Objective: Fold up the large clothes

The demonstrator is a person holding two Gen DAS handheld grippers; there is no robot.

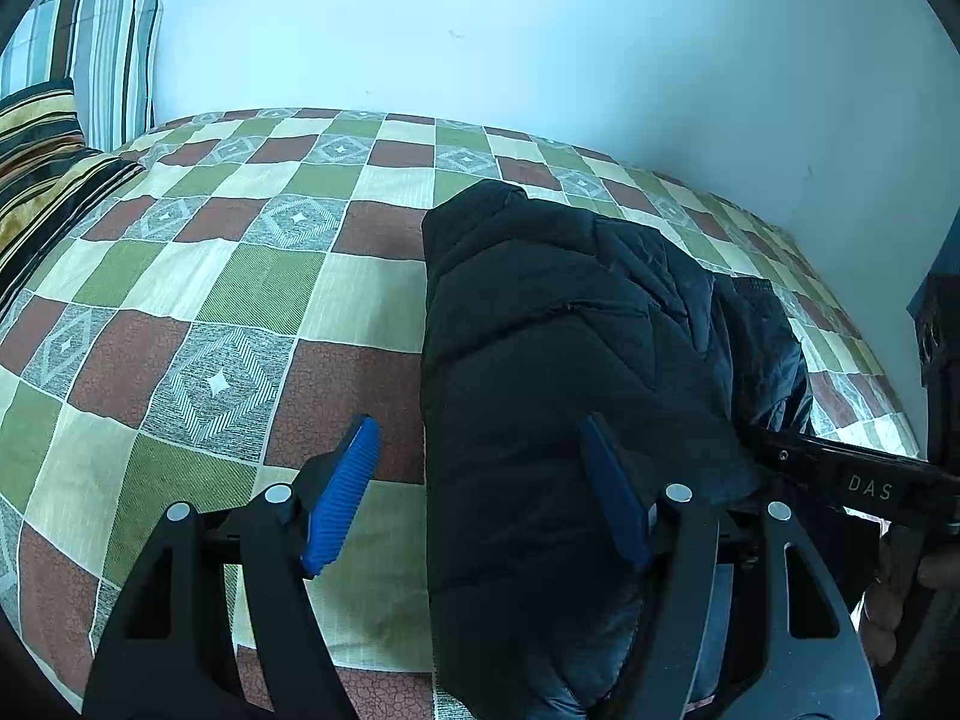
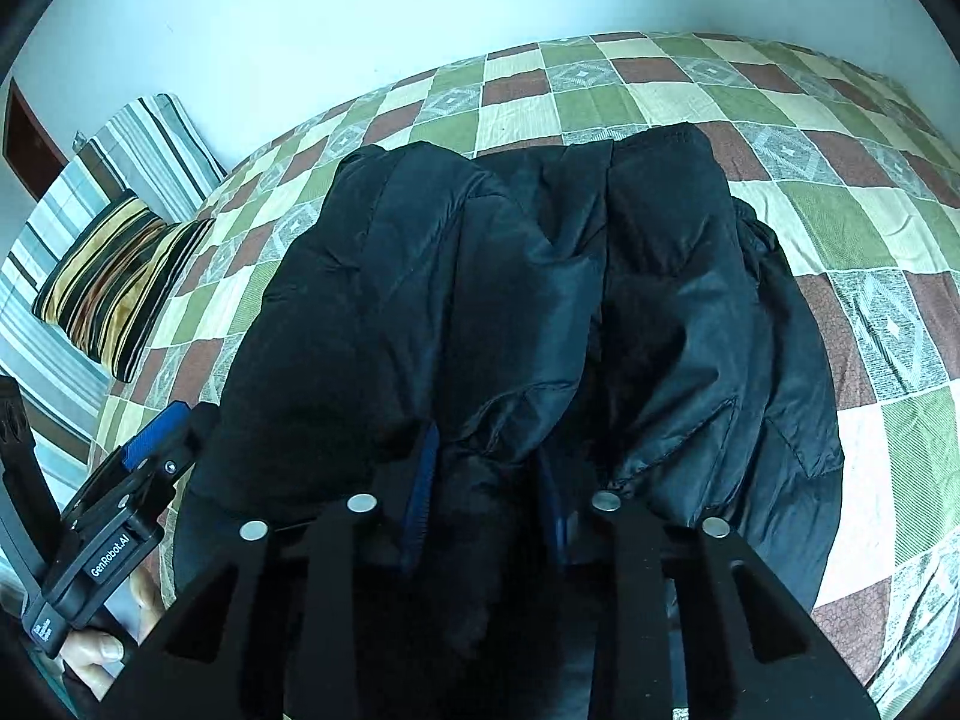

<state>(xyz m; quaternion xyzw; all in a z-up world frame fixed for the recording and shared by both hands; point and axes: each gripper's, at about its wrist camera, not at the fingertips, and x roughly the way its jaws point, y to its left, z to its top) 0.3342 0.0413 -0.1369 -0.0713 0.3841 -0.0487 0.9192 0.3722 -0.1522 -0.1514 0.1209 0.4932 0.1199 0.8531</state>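
A black padded jacket [image 1: 552, 330] lies folded lengthwise on a checkered bedspread [image 1: 228, 300]; it also fills the middle of the right wrist view [image 2: 510, 300]. My left gripper [image 1: 480, 480] is open at the jacket's near left edge; one blue finger [image 1: 342, 492] rests over the bedspread, the other [image 1: 612, 492] over the jacket. My right gripper [image 2: 489, 498] has its blue fingers [image 2: 423, 492] pushed into the jacket's near hem, with fabric between them. The left gripper also shows at the left of the right wrist view [image 2: 150, 438].
Striped pillows [image 1: 78, 90] and a brown striped cushion [image 2: 114, 282] lie at the head of the bed on the left. A pale wall [image 1: 480, 30] runs behind the bed. A dark object [image 1: 936, 330] stands at the right edge.
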